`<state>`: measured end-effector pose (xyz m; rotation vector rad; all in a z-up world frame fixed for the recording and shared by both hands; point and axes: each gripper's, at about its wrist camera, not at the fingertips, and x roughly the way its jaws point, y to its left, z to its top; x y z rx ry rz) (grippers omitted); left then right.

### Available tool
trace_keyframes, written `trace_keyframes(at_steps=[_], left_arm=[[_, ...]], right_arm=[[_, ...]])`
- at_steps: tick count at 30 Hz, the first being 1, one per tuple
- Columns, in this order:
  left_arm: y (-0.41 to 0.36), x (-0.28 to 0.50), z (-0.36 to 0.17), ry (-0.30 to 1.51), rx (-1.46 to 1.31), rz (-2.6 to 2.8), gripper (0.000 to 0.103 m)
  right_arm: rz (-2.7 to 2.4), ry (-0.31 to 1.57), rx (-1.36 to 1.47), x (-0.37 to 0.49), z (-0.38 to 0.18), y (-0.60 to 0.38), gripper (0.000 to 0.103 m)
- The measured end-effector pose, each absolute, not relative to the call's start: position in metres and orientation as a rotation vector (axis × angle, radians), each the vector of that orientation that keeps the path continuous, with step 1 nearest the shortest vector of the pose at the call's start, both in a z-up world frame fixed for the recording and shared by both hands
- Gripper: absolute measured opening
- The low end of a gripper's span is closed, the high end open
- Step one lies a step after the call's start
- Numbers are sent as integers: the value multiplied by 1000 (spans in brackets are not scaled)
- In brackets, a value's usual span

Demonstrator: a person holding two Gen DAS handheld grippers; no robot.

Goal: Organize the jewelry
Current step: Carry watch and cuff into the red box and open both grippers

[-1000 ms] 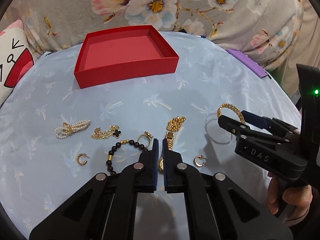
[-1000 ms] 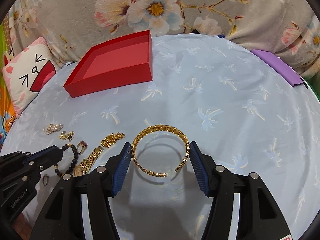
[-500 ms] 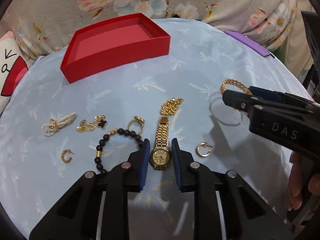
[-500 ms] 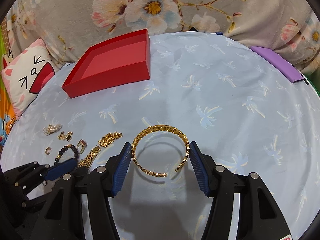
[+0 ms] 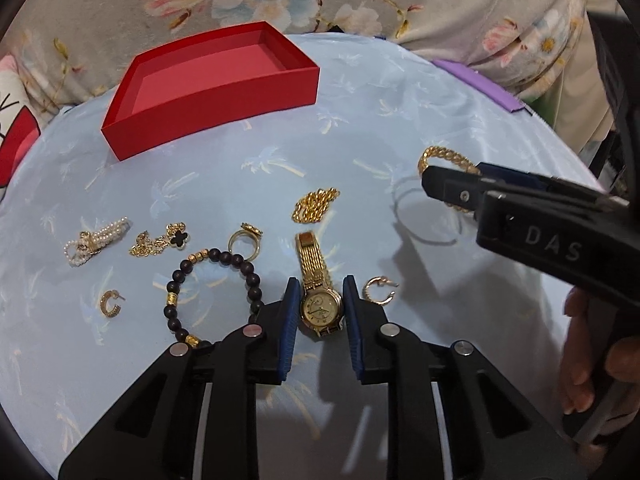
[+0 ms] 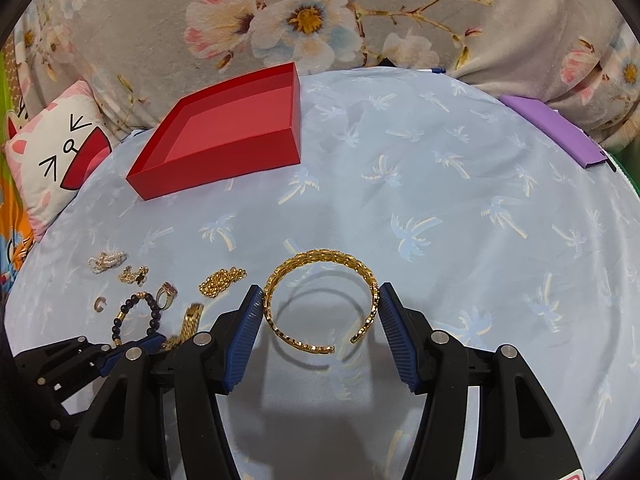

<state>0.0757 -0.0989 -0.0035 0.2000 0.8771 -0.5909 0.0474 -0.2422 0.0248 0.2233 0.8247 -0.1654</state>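
My left gripper is open, its blue pads on either side of the face of a gold watch that lies on the light blue cloth. My right gripper is shut on a gold cuff bangle and holds it above the cloth; its shadow falls below. It also shows in the left wrist view. An empty red box stands at the back left, also in the right wrist view.
Loose on the cloth: a black bead bracelet, a gold ring, a gold chain, a clover piece, a pearl piece, hoop earrings. A purple item lies at the far right. A cat cushion sits left.
My left gripper has opened and moved forward, so the watch face now lies between its pads. My right gripper keeps its hold on the bangle and has barely moved.
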Motion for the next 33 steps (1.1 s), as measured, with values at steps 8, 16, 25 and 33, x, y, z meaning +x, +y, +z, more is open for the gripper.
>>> trace_keyframes(at_steps=[8,16,25,33], left_arm=[[-75,90,71,807,63,-691,21],[-58,170,147,674,36,-620,21],[-64,323,138,695,28,-501,21],[-72,420,84,756,39,-420,21]], right_arm=[[-60,801,208,62,66,-244,57],[75,784,202,146,121,-238,57],[112,823,170,297,123,-228,58],[93,882,124,389,81,-226,58]])
